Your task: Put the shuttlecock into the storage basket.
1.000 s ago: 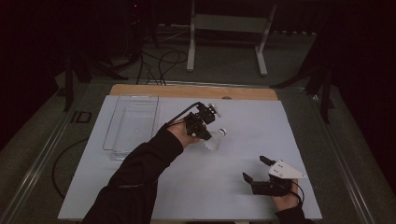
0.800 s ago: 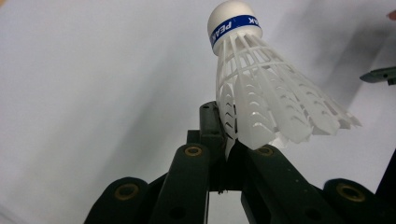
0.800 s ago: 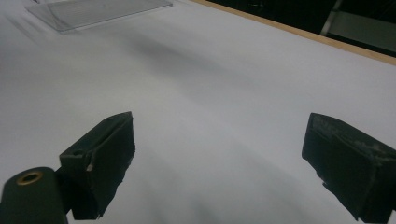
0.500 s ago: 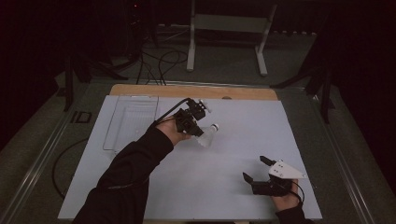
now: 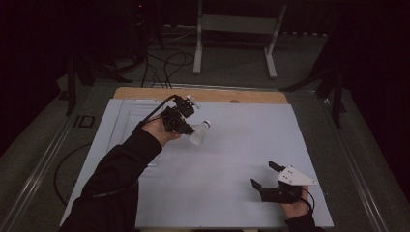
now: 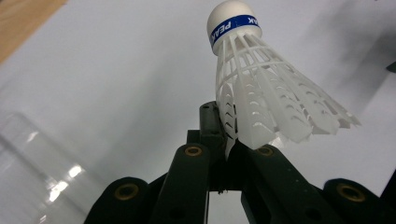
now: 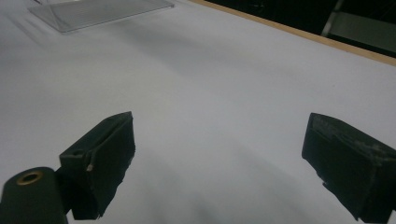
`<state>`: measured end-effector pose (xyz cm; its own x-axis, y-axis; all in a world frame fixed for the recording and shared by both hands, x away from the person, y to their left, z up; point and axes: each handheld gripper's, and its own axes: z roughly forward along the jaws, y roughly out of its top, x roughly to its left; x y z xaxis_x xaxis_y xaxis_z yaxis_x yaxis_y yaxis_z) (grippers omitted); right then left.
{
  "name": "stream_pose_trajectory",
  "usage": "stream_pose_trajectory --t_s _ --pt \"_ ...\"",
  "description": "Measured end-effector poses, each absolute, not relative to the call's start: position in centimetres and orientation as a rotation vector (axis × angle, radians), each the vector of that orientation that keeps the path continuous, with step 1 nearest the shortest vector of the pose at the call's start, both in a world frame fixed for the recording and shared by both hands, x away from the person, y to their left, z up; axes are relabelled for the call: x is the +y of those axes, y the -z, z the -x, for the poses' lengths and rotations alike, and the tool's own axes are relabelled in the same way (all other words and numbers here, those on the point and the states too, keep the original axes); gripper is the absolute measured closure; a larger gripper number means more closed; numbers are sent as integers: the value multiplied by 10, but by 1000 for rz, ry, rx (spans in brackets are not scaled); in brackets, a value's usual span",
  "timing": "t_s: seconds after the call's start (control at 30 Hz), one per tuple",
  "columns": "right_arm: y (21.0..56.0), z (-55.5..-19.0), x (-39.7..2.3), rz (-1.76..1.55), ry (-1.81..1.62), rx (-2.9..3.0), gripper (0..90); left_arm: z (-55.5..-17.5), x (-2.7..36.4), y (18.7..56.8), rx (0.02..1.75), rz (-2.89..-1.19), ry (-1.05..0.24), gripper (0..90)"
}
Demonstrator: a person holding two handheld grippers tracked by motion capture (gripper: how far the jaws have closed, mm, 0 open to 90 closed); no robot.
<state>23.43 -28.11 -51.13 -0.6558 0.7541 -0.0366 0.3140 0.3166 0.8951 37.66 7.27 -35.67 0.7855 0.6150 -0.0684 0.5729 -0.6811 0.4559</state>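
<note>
Shuttlecock (image 6: 261,88) skirt pinched in closed left gripper (image 6: 229,154) — rim part-hidden; right gripper (image 7: 219,158) wide, empty

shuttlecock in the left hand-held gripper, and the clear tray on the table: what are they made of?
Shuttlecock: the skirt looks like moulded white plastic, matte, with ribs and regular slots rather than feathers; the rounded white cap with a blue band could be foam or coated cork, hard to tell. Clear tray: likely transparent plastic, glossy, since the white table shows through it and it catches highlights.

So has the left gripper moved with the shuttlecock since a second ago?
Yes. The left gripper, shut on the shuttlecock, has shifted left across the table toward the clear tray. The right gripper has stayed put.
</note>
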Motion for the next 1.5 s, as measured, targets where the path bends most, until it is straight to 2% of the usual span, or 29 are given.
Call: stream_pose_trajectory --t_s 0.83,1.5 --pt "511 -233 -278 -933 -1301 2145 95 -377 169 344 1125 -2403 -278 900" --pt "511 -233 -278 -929 -1296 2150 95 -384 202 361 1255 -2342 -288 900"
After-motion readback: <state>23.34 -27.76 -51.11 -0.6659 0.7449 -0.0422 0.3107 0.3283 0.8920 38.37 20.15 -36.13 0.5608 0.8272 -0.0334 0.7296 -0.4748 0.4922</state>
